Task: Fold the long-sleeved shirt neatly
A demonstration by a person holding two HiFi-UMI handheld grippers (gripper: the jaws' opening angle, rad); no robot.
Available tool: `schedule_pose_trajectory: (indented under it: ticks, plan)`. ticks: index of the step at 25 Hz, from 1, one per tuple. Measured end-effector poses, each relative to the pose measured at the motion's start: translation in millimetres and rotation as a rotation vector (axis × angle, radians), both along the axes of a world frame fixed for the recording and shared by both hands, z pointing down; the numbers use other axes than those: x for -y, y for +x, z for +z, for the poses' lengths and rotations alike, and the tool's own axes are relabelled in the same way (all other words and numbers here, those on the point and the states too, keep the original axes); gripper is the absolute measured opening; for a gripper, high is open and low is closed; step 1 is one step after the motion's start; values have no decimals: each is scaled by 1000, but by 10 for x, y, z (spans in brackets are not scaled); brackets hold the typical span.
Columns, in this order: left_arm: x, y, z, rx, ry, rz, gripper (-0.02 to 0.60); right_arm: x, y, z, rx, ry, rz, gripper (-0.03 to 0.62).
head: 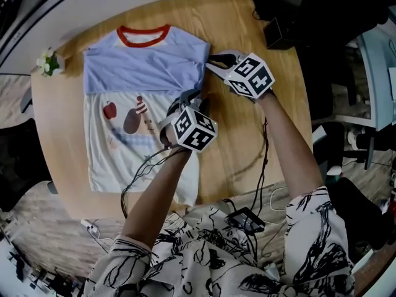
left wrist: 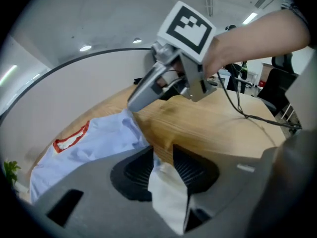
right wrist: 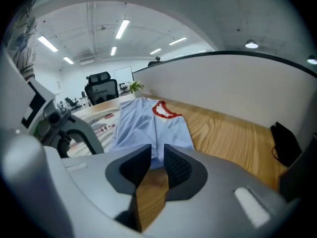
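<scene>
Here, one shirt on one table; left claw, right claw, each slightly apart.

Head view looks steeply down on the table — both gripper views sit low and close, sharing the shirt.

- No words, numbers or brand names can be read.
- Black-and-white square code patterns, without letters, are carried by the near white cube and the far white cube.
</scene>
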State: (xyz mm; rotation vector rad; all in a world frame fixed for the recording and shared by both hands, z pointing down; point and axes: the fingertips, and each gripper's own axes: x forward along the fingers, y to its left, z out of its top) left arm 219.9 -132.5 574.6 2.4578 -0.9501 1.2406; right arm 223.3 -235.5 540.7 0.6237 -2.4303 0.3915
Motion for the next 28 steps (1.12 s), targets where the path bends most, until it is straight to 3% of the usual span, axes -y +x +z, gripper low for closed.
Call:
schedule_pose_trajectory:
  ticks: [3, 7, 10, 12, 15, 17, 21, 25, 28]
  plan:
    - [-206, 135, -95, -57, 3, 42, 138, -40, -264, -115, 40, 19, -23, 91]
    - [-424, 58, -317, -113, 35, 41, 140, -63, -453, 200, -71, -31, -45, 86]
    - [-541, -116, -542, -153, 76, 10, 138, 31, -214, 452, -122, -102, 84, 64]
    - [-606, -257, -661, -176, 100, -18, 135, 83, -42, 498, -145, -102, 161, 64]
    - [-695, -468, -741, -195, 114, -57, 137, 110, 8, 450, -160, -58, 201, 79]
    - [-788, -612, -809, -202, 127, -62, 147, 108, 24, 314, -128, -13, 248, 110]
    - [-1045, -1083, -1110, -238, 199, -88, 189, -144, 77, -315, 34, 99, 385, 163]
    - [-1317, -1734, -1496, -260, 256, -143, 224, -777, 65, -1018, 191, 198, 481, 222]
    - [-1523, -2255, -1732, -271, 302, -180, 246, -1365, 112, -1346, 220, 270, 560, 229]
